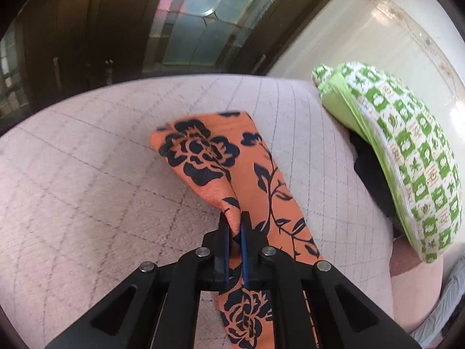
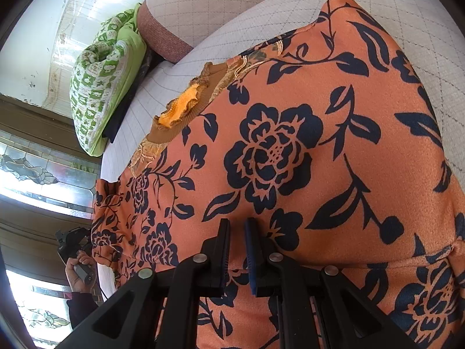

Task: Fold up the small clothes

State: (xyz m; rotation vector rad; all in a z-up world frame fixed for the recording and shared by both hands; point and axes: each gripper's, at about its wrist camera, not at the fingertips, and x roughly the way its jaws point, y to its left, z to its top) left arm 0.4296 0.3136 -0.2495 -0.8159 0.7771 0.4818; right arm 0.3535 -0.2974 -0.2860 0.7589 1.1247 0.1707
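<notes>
Pale quilted cushion [image 1: 87, 174] lies under both jaw pairs, green patterned pillow [image 1: 407, 151] off to one side. Orange flowered garment [image 2: 290, 151] spread ahead of right gripper [image 2: 237, 224], jaws nearly together; whether they pinch cloth, cannot tell. Left gripper [image 1: 234, 218] pinches a raised fold of its sleeve [image 1: 203, 151] between pressed-together jaws.

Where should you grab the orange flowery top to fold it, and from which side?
Probably by an outer edge, coming in from the side. The orange top lies spread flat on the quilted cover, so only edges and sleeves offer a fold of cloth to pinch. The left gripper already pinches a raised fold of the sleeve that way.
</notes>
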